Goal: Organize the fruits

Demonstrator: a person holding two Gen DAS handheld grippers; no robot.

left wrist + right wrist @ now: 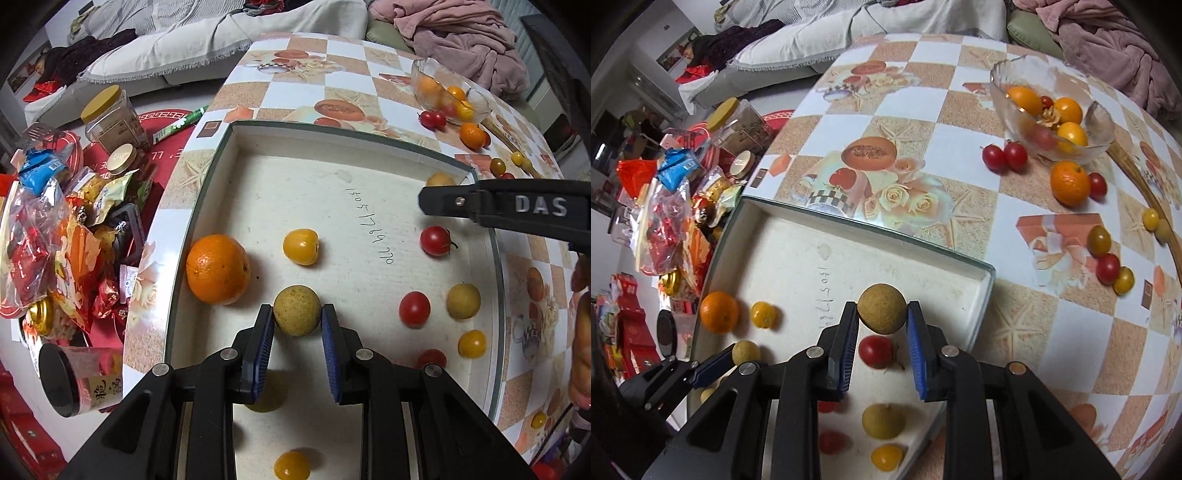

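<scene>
left gripper (297,314) clamped on brown longan (297,311) over white tray (258,177) | right gripper (882,314) clamped on second longan (882,308) above tray's far corner | glass bowl (1004,92) on worktop (923,122) | near tray fruits cut off behind gripper bodies

1. The table (923,110) wears a checkered cloth printed with fruit and roses.
2. On it rest a shallow white tray (982,291), a glass bowl (1008,74), an orange (1070,182) and scattered cherry tomatoes (993,157).
</scene>
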